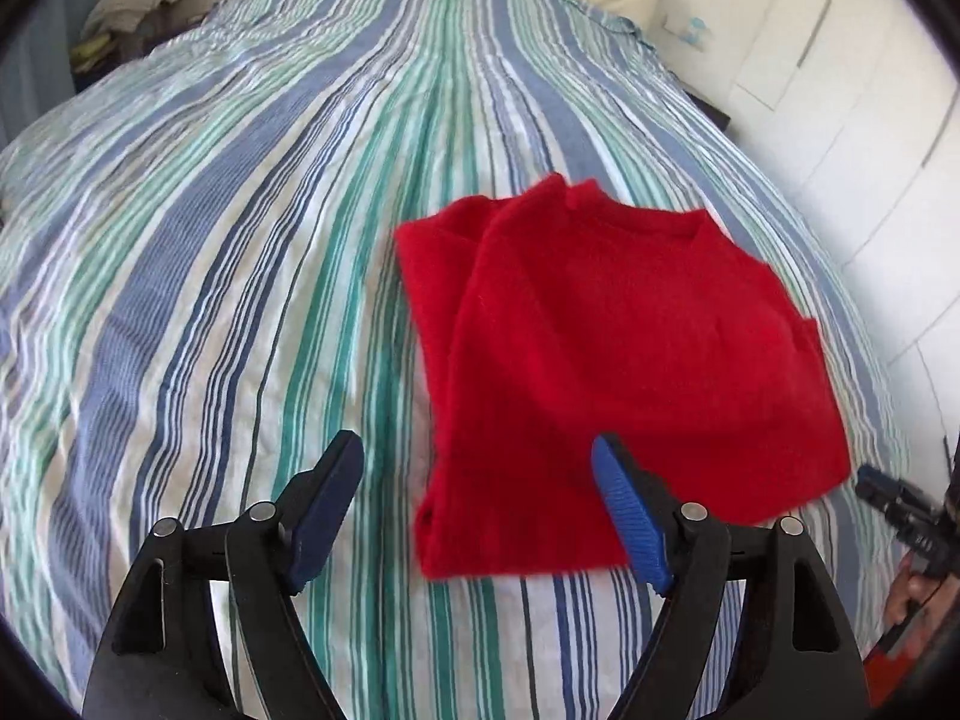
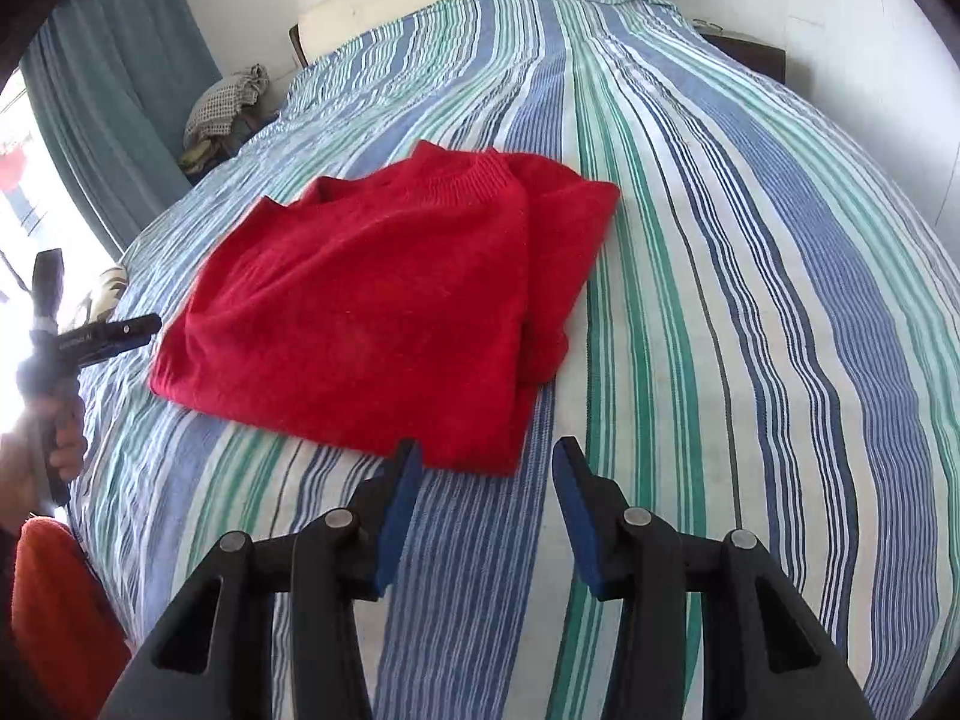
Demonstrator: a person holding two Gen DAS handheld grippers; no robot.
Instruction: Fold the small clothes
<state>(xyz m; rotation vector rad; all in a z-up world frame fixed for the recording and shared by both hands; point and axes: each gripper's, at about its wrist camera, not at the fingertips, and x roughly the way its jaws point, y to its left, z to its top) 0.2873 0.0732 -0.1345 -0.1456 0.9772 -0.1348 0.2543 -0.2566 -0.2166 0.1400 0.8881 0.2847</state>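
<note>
Already partly folded, the sweater (image 1: 612,360) lay flat on the striped bed (image 1: 210,300), sides turned in over the body, likely so the next fold could run hem to collar. Left gripper (image 1: 480,480) hung spread wide over the near hem edge, nothing pinched, one pad (image 1: 630,522) above red knit. Right gripper (image 2: 483,480) sat half spread just short of the near corner, empty too. Blur hid whether any pad touched fabric.
</note>
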